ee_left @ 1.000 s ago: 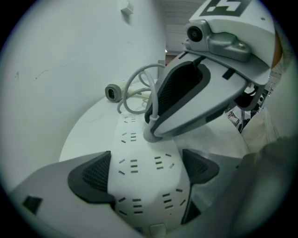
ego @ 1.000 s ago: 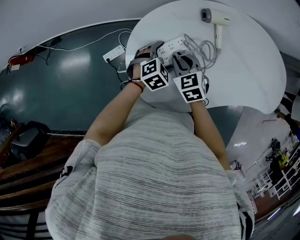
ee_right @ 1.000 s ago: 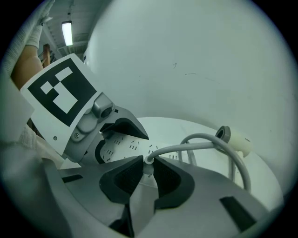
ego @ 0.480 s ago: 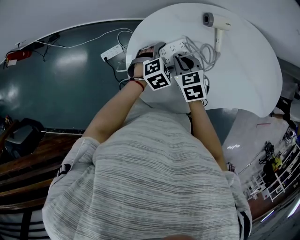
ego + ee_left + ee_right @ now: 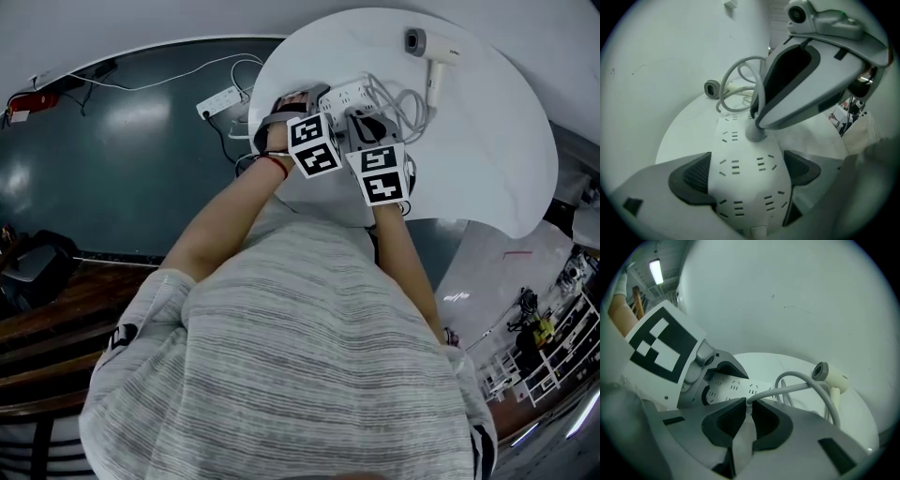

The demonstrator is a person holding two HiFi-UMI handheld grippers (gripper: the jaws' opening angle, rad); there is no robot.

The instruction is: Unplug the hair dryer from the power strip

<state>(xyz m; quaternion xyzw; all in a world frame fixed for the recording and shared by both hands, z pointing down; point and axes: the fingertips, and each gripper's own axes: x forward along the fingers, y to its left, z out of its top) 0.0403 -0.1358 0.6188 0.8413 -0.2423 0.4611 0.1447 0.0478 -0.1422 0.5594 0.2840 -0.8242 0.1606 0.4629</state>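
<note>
The white power strip (image 5: 745, 187) lies on the round white table (image 5: 487, 141), and my left gripper (image 5: 747, 171) is shut on it, a dark pad on either side. My right gripper (image 5: 749, 411) is shut on the hair dryer's plug (image 5: 742, 441), which sits in the power strip (image 5: 736, 387). The grey cord (image 5: 806, 387) loops from the plug to the white hair dryer (image 5: 829, 376), lying further back. In the head view both grippers, left gripper (image 5: 298, 105) and right gripper (image 5: 367, 122), meet at the power strip (image 5: 345, 92), with the hair dryer (image 5: 427, 47) beyond.
A second white power strip (image 5: 217, 101) with a thin cable lies on the dark floor left of the table. The table's left edge runs close to the left gripper. Shelving and clutter stand at the lower right (image 5: 553, 347).
Both grippers stay closed at the power strip in about the same place. Only the head camera has drifted slightly.
</note>
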